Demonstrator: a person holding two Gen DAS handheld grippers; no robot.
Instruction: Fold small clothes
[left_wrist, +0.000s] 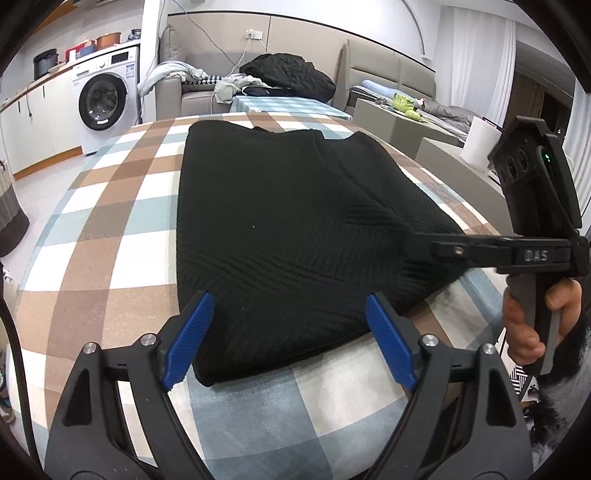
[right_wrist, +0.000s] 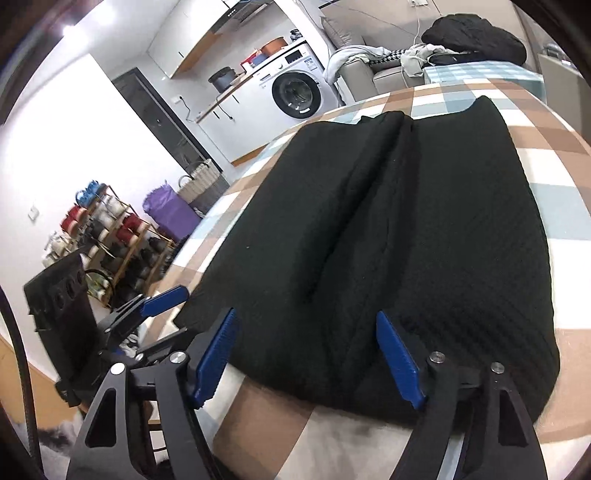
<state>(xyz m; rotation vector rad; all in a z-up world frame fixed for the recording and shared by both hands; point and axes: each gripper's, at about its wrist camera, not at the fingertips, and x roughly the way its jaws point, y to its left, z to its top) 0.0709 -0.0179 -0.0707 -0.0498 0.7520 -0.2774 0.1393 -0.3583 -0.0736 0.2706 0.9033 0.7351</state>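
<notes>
garment (left_wrist: 280, 221) lay folded on checked cloth (left_wrist: 122, 206), black knit, sides turned in to meet along a centre seam, near hem at the table's front edge. left gripper (left_wrist: 288, 339) sat low over the near hem, blue pads (left_wrist: 192, 339) spread apart, fabric between them but not pinched. right gripper (right_wrist: 306, 358) likewise over the hem's other end, pads (right_wrist: 399, 365) apart, nothing clamped. hand (left_wrist: 532, 325) held the right gripper's handle. washer (left_wrist: 107, 99) and sofa (left_wrist: 192, 88) stood behind.
</notes>
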